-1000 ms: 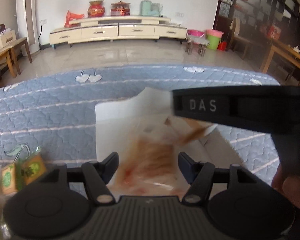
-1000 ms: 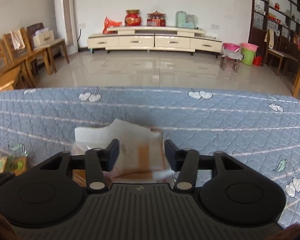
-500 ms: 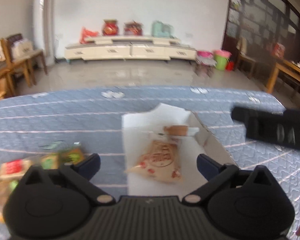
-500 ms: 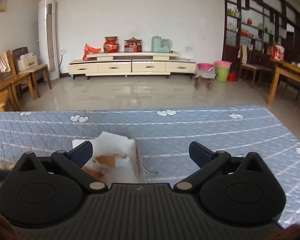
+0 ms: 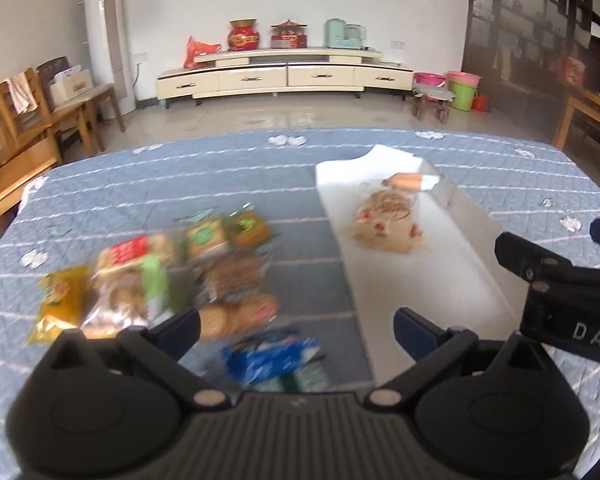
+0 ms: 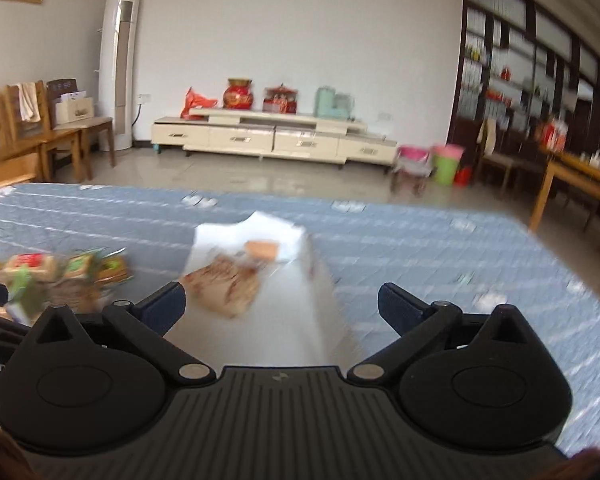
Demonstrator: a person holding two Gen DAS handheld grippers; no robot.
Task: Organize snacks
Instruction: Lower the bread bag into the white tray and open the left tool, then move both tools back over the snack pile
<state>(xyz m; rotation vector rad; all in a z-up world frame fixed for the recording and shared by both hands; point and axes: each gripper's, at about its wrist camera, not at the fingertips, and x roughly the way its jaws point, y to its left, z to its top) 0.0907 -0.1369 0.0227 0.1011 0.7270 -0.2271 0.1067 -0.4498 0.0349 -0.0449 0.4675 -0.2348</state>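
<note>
1. Two sets of tongs, left (image 5: 296, 330) and right (image 6: 280, 300), had just been opening and stood wide apart, with nothing held between either pair.
2. Your loose snacks (image 5: 172, 276) lay in a pile on the blue surface (image 5: 140, 184), just left of the white tray (image 5: 452, 276).
3. One pale packet (image 5: 386, 224) and a small orange one (image 5: 406, 180) already lay in the tray.
4. You could judge the packets light, soft and crinkly; their film looked slippery and the biscuits inside likely brittle.
5. You would do best to pinch a sealed edge or corner, not the filled middle.
6. The yellow bag (image 5: 58, 300) sat at the pile's left edge, apart enough to take cleanly.
</note>
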